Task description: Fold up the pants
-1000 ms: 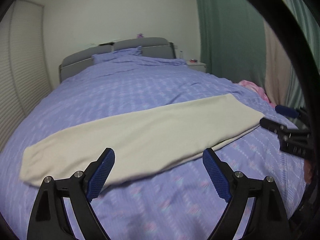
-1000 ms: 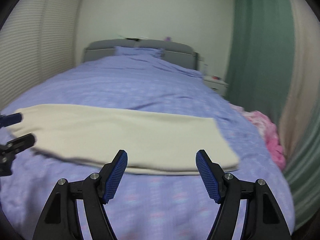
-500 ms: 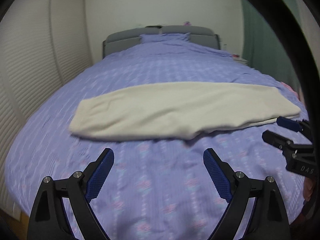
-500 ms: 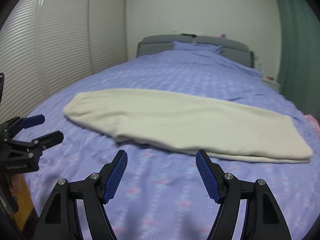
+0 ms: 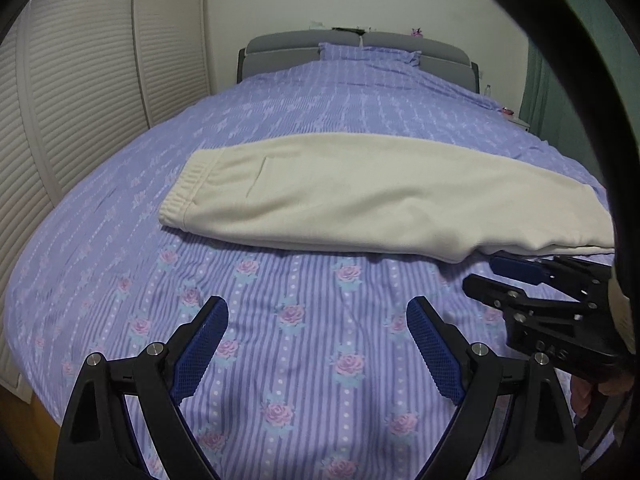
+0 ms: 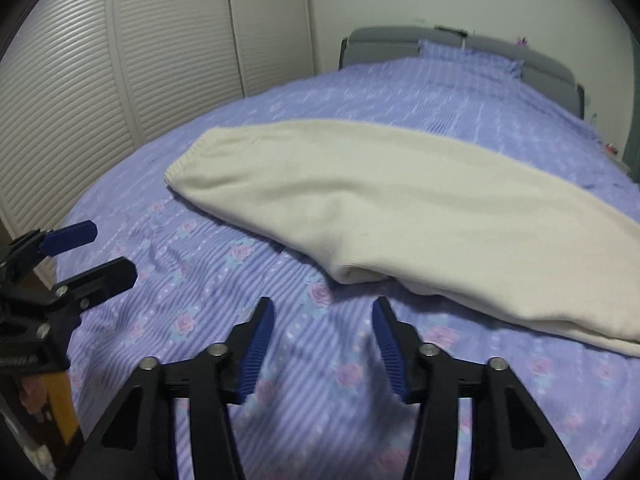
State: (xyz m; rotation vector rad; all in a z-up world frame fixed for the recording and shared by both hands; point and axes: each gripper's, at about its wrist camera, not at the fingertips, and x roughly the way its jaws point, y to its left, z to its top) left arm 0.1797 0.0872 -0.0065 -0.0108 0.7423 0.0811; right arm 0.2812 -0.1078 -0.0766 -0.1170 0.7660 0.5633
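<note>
Item: cream sweatpants (image 5: 380,204), lying across the bed (image 5: 280,340) near its foot edge, waistband toward the left side. We judged them already folded lengthwise, leg on leg; crosswise folds remained. Left gripper (image 5: 318,344) and right gripper (image 6: 323,344): fingers apart, holding nothing, short of the cloth.

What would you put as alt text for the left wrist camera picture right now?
Cream pants, folded in half lengthwise, lie across a bed with a purple floral cover, waistband to the left. The open left gripper hovers over the cover in front of them, and the open right gripper sits near their right end.
</note>
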